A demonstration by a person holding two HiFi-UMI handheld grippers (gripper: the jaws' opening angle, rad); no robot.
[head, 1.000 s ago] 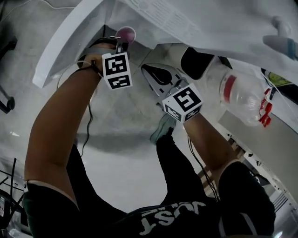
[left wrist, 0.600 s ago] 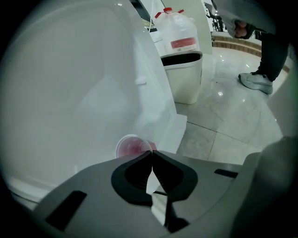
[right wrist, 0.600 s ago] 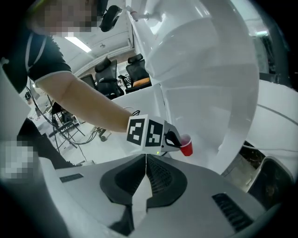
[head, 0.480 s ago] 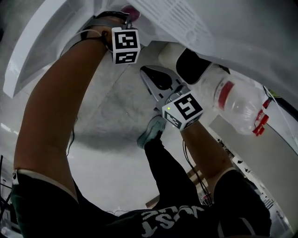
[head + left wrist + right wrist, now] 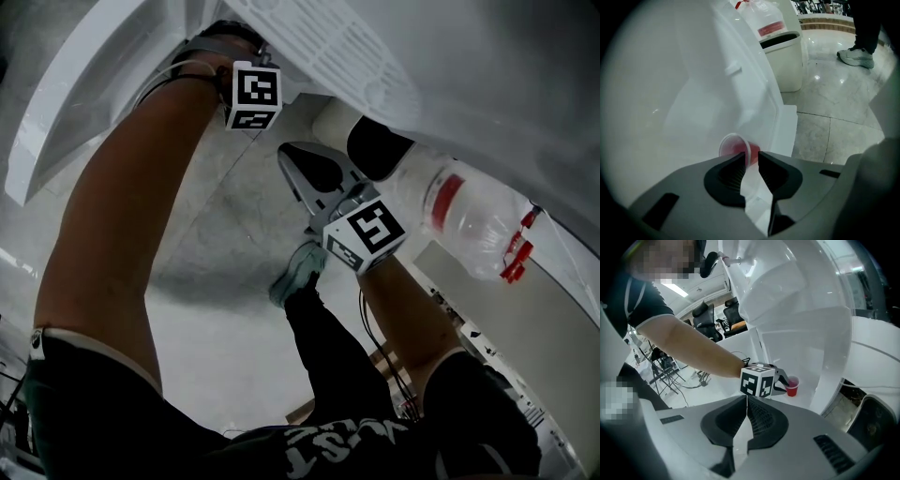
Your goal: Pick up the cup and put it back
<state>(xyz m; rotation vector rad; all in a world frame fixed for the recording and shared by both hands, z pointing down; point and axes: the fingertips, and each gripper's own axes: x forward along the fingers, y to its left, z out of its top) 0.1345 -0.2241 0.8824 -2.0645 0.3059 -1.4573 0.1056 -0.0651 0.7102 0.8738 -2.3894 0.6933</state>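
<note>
Cup (image 5: 792,386) sits upright on the white moulded surface (image 5: 813,376), near its edge. Left gripper (image 5: 752,157): jaws have just been opening and are slightly apart, cup at the tips, its lower part hidden behind one jaw. Right gripper (image 5: 746,401): jaws together, nothing between. Head view: cup hidden under the white shell (image 5: 450,66).

left claw (image 5: 749,161): jaws just opening, seemingly gripping nothing | right claw (image 5: 746,400): jaws together
</note>
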